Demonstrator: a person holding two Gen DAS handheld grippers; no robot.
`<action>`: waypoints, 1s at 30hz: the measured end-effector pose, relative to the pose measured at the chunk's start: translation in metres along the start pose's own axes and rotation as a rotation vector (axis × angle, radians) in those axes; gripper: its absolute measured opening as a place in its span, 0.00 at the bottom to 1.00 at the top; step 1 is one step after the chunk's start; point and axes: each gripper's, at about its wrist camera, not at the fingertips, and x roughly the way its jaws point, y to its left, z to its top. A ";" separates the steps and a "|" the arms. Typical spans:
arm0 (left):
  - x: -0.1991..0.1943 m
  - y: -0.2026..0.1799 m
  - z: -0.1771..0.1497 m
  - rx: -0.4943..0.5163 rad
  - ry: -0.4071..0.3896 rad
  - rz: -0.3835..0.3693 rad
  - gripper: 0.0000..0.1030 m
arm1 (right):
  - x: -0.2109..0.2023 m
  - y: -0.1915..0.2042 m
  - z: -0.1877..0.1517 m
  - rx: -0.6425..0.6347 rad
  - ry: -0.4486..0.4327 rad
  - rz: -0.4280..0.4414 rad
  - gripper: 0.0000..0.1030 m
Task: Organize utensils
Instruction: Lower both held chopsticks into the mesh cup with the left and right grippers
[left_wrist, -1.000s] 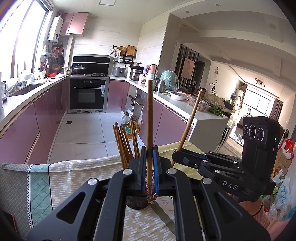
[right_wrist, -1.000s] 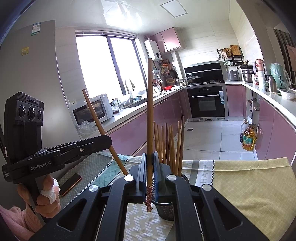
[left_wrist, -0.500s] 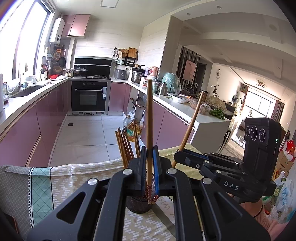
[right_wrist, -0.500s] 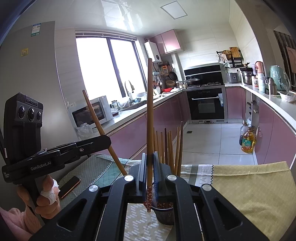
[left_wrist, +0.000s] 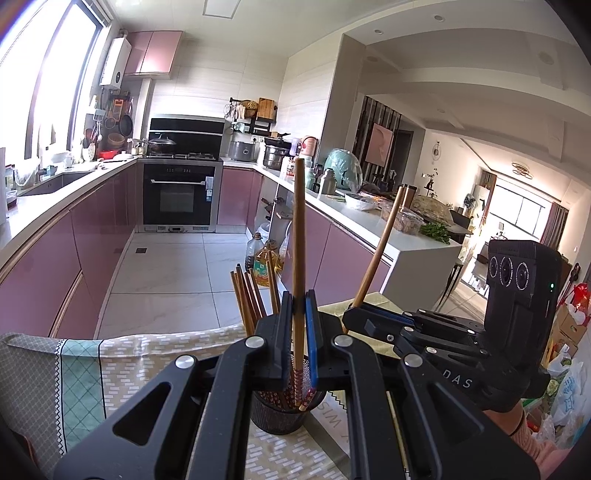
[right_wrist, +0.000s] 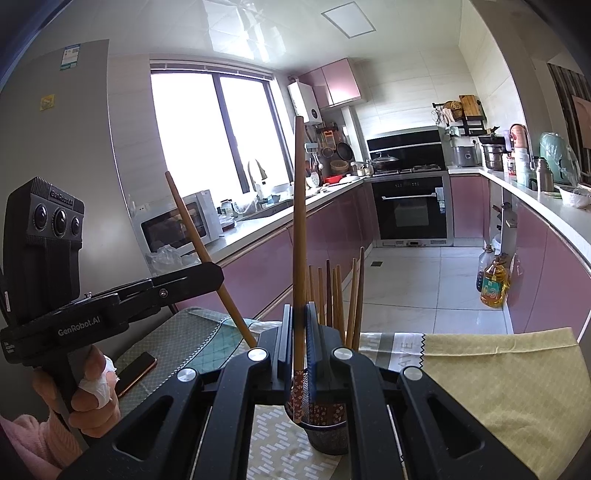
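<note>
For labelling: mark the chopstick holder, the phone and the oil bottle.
chopstick holder (left_wrist: 279, 419): left wrist view, dark front wall.
phone (right_wrist: 136, 372): right wrist view, screen middle.
oil bottle (right_wrist: 493, 283): right wrist view, yellow body.

Both chopsticks (left_wrist: 298, 236) (right_wrist: 298, 236) looked like smooth brown wood with patterned lower ends. Each tool (left_wrist: 297, 332) (right_wrist: 298, 332) was matt black plastic with shiny metal pivots. The holder (right_wrist: 327, 424) was dark mesh. Woven patterned cloth (left_wrist: 74, 373) covered the tabletop; the phone (right_wrist: 135, 371) looked glossy.
</note>
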 end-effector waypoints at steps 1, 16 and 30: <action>0.000 0.001 0.001 0.000 0.000 0.001 0.07 | 0.000 0.000 0.000 0.001 0.001 -0.001 0.05; 0.011 -0.002 0.008 -0.003 0.032 0.010 0.07 | 0.017 -0.009 0.000 0.021 0.027 -0.033 0.05; 0.022 -0.005 0.010 0.010 0.062 0.026 0.07 | 0.031 -0.014 -0.007 0.030 0.066 -0.045 0.05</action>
